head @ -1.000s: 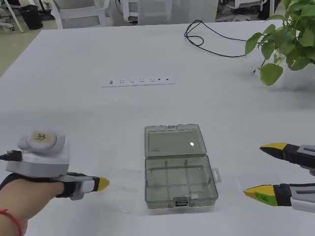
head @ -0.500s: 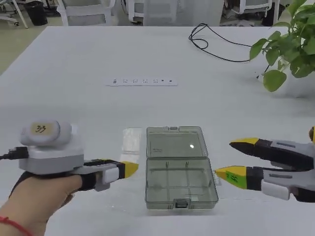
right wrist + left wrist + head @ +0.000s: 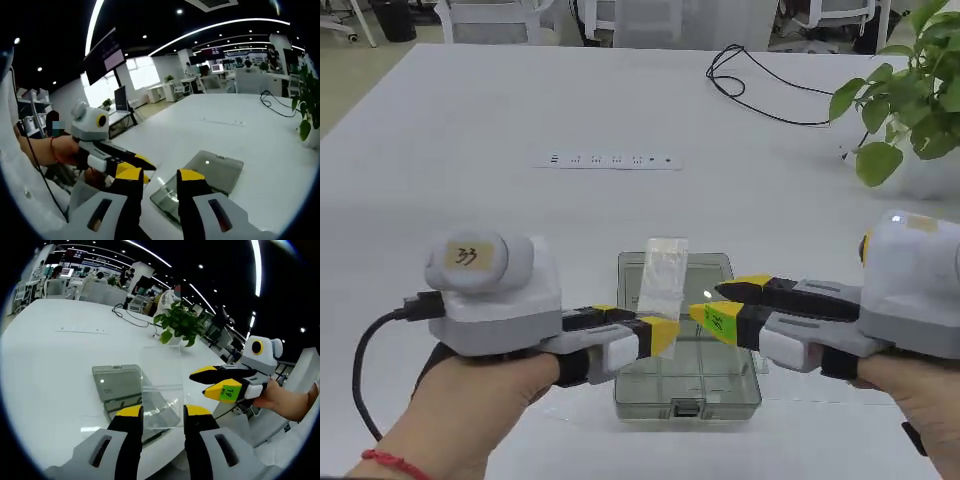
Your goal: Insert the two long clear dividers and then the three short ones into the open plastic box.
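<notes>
The open grey-clear plastic box (image 3: 685, 388) lies on the white table, lid folded back, with dividers showing inside its tray. My left gripper (image 3: 645, 325) hovers over the box's left edge, shut on a clear divider (image 3: 665, 275) that stands upright above the lid. In the left gripper view the divider (image 3: 161, 397) sits between my own jaws (image 3: 162, 412), over the box (image 3: 117, 382). My right gripper (image 3: 725, 303) is open, its yellow fingertips just right of the divider, also seen as the right gripper (image 3: 217, 382). The right gripper view shows its jaws (image 3: 160, 177) apart, the left gripper (image 3: 135, 165) opposite and the box (image 3: 210, 172) below.
A white power strip (image 3: 610, 160) lies across the table's middle. A black cable (image 3: 760, 85) loops at the back right beside a potted plant (image 3: 905, 90). A black cord (image 3: 380, 340) trails from the left gripper. Chairs stand beyond the table's far edge.
Both grippers have moved inward over the box. The left gripper has lifted the clear divider from beside the box to above the lid. The right gripper has closed in from the right.
</notes>
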Motion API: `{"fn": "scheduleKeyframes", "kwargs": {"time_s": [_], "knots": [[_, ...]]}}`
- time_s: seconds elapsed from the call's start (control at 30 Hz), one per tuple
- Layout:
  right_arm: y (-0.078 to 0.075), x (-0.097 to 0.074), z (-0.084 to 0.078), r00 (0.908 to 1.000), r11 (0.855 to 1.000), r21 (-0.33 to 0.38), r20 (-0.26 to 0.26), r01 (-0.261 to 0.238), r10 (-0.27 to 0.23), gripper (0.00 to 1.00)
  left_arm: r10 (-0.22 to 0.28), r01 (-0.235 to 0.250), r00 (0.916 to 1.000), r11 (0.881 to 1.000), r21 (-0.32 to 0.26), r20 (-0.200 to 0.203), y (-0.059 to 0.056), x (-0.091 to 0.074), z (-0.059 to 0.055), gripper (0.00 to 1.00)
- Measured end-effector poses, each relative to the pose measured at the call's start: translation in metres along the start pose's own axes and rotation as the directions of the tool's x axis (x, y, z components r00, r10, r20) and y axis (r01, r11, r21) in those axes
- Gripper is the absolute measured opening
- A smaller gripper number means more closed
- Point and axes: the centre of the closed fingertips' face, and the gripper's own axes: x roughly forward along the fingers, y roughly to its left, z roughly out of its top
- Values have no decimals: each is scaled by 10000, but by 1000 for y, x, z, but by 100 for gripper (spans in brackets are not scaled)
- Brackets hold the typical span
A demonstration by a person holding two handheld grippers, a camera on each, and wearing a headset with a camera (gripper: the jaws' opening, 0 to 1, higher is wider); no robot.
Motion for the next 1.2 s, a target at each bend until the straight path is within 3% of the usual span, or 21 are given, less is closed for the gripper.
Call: {"fn": "scheduleKeyframes", "kwargs": {"time_s": [0.1, 0.37, 0.6, 0.77, 1.2], "knots": [[-3, 3, -1, 9999, 9992, 368, -34, 129, -128, 23, -54, 55, 10000, 9994, 340, -8, -7, 3, 0, 30], [-3, 13, -8, 9994, 9953, 911, -198, 316, -299, 14, -141, 148, 9999, 9967, 802, -91, -12, 6, -1, 30], [-4, 15, -8, 9975, 9868, 1464, -206, 698, -675, 8, -116, 123, 9999, 9964, 834, -89, -11, 6, -1, 30], [-4, 17, -7, 9957, 9816, 1674, -170, 923, -907, 7, -128, 128, 9999, 9984, 556, -7, -11, 7, -1, 31], [0, 18, -3, 9954, 9781, 1853, -221, 952, -927, 7, -429, 438, 9990, 9959, 788, -134, -17, 7, -3, 35]]}}
